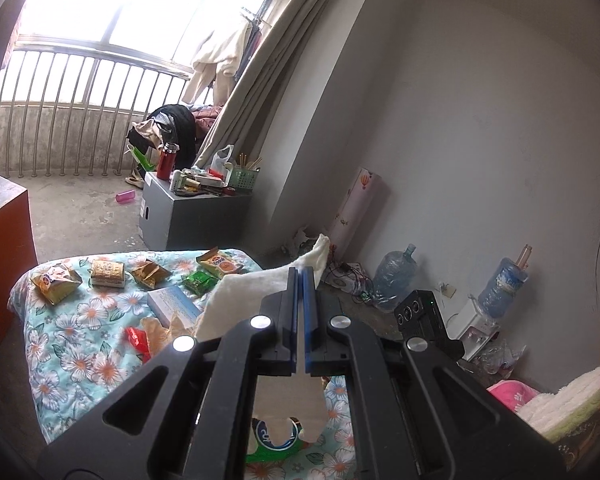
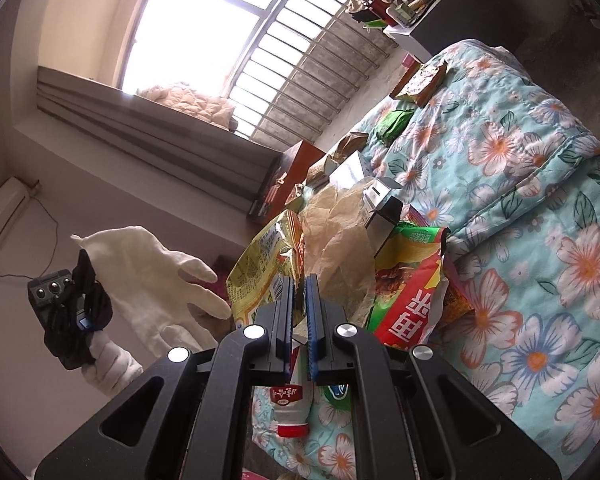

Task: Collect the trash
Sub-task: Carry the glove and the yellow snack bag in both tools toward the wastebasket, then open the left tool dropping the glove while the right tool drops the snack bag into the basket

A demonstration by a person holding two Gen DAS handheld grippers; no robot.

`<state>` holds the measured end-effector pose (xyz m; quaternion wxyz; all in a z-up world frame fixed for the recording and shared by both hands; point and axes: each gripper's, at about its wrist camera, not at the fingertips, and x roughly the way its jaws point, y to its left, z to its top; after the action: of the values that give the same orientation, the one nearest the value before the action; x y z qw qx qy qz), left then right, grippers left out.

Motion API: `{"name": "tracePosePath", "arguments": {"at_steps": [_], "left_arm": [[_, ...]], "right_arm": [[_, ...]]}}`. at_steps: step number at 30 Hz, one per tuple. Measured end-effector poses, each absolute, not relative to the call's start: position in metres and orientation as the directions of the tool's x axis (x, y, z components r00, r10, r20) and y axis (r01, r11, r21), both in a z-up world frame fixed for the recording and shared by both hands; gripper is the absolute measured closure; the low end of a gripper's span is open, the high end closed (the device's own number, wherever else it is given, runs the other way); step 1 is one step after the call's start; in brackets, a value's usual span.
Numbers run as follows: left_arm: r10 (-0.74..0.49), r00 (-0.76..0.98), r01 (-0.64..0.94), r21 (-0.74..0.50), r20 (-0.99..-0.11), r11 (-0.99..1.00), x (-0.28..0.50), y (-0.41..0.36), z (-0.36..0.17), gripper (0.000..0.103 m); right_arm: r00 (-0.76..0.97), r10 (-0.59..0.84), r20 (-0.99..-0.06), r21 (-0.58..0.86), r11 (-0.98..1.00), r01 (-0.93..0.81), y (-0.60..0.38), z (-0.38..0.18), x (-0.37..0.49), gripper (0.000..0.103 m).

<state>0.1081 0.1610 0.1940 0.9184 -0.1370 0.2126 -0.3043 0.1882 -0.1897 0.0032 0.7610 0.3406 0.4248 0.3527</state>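
Right gripper [image 2: 299,292]: jaws closed on the yellow wrapper [image 2: 266,268], in the trash heap mid-bed [image 2: 540,184]. Left gripper [image 1: 301,284]: jaws shut, empty, raised. Loose snack packets [image 1: 56,282] lie beyond toward the bed's foot edge, nearer the left.

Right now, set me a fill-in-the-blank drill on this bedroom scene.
1. The flask on the cabinet is ___.
2. The quilt is printed with ___.
3. The left tongs are ___, not open.
4. The bag pinched in the right tongs is mostly ___.
Missing words: red; flowers; shut; yellow.
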Motion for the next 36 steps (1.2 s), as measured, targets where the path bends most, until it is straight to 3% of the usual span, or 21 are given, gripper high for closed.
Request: {"name": "tracePosePath", "arguments": {"at_steps": [7, 14, 20, 25, 36], "left_arm": [[-0.678, 0.655, 0.57, -0.37, -0.335, 0.733, 0.119, 0.105, 0.193, 0.102], [-0.77, 0.491, 0.679, -0.375, -0.407, 0.631, 0.173, -0.014, 0.183, 0.102], [-0.799, 0.328, 0.761, -0.36, -0.504, 0.54, 0.223, -0.159, 0.156, 0.102], [-0.77, 0.213, 0.795, -0.352, -0.601, 0.495, 0.258, -0.29, 0.114, 0.102], [-0.66, 0.074, 0.785, -0.365, -0.747, 0.501, 0.329, -0.493, -0.016, 0.102]], "right_arm": [[0.494, 0.795, -0.353, 0.833, 0.508, -0.222, -0.249, 0.019, 0.166, 0.096], [0.695, 0.629, -0.348, 0.821, 0.562, -0.097, -0.357, 0.022, 0.135, 0.096], [0.842, 0.302, -0.446, 0.728, 0.67, 0.146, -0.46, 0.014, 0.104, 0.096], [0.842, 0.036, -0.538, 0.635, 0.675, 0.377, -0.529, -0.01, 0.1, 0.096], [0.703, -0.109, -0.702, 0.536, 0.569, 0.623, -0.642, -0.103, 0.168, 0.096]]}}
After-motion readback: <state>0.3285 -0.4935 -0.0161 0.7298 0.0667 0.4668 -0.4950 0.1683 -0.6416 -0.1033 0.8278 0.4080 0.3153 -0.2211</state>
